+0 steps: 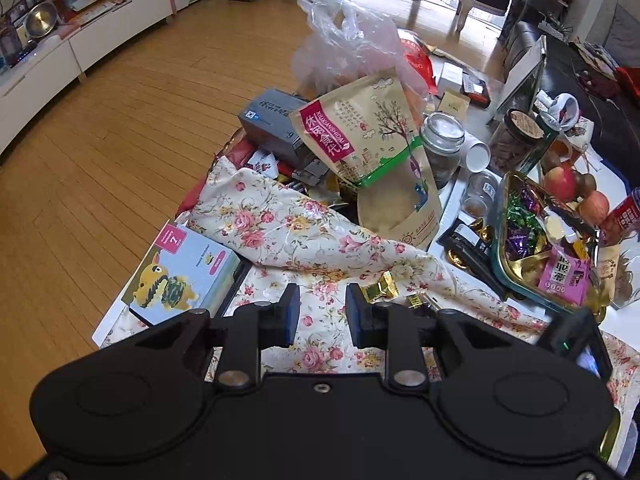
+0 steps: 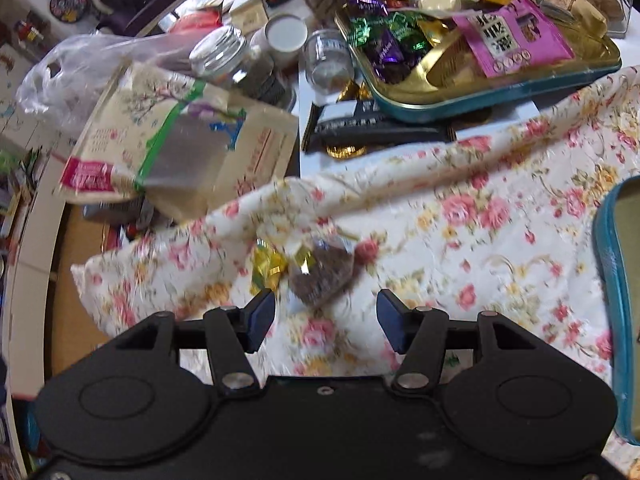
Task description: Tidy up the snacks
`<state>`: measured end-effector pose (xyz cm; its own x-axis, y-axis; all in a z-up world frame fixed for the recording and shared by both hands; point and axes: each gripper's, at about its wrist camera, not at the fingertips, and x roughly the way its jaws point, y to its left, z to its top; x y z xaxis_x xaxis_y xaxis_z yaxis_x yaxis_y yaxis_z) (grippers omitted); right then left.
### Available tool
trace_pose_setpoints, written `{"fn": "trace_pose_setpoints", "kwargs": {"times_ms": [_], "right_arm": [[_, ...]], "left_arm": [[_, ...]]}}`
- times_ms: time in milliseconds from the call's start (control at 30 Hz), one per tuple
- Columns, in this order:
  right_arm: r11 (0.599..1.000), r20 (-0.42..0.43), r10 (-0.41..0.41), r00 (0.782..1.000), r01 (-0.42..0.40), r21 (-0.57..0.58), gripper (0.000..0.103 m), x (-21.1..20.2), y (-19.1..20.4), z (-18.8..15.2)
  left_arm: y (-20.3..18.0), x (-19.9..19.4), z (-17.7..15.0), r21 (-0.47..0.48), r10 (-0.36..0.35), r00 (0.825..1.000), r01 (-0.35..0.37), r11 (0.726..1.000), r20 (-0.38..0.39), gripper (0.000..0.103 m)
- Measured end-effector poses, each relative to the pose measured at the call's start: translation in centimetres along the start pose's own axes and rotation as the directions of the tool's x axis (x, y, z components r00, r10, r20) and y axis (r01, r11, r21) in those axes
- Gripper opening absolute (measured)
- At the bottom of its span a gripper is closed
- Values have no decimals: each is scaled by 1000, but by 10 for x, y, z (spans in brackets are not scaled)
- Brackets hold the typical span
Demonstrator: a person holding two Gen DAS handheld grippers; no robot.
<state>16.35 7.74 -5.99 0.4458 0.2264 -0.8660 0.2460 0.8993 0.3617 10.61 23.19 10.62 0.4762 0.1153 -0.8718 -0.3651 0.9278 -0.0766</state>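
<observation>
We are holding the left gripper (image 1: 322, 312) low in the left wrist frame over a floral cloth (image 1: 320, 240), its blue-padded jaws standing narrow with only the soft, rose-printed fabric showing between them. At the centre of that frame a tan paper-look snack pouch (image 1: 372, 152) is leaning upright, its magenta label reading "XIUXIANSHIDAI" beside large Chinese characters. To the lower left a glossy box (image 1: 184, 272) is showing a yellow cartoon figure and a pink tab with "7". At the right a shiny gold-lined tin tray (image 1: 516, 276) is holding crinkly purple and green foil candies and a pink packet.

In the right wrist frame we are keeping the right gripper (image 2: 326, 312) with its jaws spread wide, empty. Just above them, at the centre, a small clear packet of dark brown snack (image 2: 322, 276) is lying on the cloth, touching a crumpled gold foil wrapper (image 2: 268, 268) on its left. The view is blurred.
</observation>
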Motion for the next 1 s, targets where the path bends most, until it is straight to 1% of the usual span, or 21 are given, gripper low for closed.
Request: {"fn": "trace_pose_setpoints", "kwargs": {"times_ms": [133,200,267,333,433,500,567,633,800,900,933,1000], "right_arm": [[997,53,-5,999,9,-74,59,20,14,13],[996,63,-32,998,37,-87,58,33,14,18],[994,42,-65,997,69,-84,57,47,7,22],[993,11,-78,997,78,-87,52,60,0,25],[991,-23,-108,994,105,-84,50,68,-9,24],[989,-18,-86,996,83,-124,50,63,-12,16],[976,-28,-95,995,88,-197,50,58,-13,5],[966,-51,-101,994,86,-243,50,53,-13,-6],[972,-162,-95,982,57,-229,50,38,-25,-25],[970,-213,-96,972,43,-241,51,25,-33,-36],[970,-225,-83,971,27,-241,51,19,-35,-38],[979,-215,-34,976,-11,-204,50,1,-41,-37]], "left_arm": [[3,-3,0,-10,-13,1000,13,1000,1,36],[3,-2,2,-19,-14,1000,14,1000,-2,36],[3,-1,3,-30,-13,1000,13,999,-6,35],[1,-1,2,-25,-20,1000,20,999,-7,35],[-2,-1,1,-6,-24,1000,24,1000,-9,35],[-3,1,1,-8,-26,1000,26,1000,-14,35],[-4,2,1,-10,-32,999,32,999,-21,35],[-7,3,0,-3,-29,999,29,1000,-24,35],[-15,7,-7,57,0,1000,1,998,-20,35],[-18,13,-11,72,-16,999,19,997,-51,35],[-19,16,-13,77,-24,998,29,997,-63,35],[-23,22,-17,95,-38,996,45,994,-84,35]]}}
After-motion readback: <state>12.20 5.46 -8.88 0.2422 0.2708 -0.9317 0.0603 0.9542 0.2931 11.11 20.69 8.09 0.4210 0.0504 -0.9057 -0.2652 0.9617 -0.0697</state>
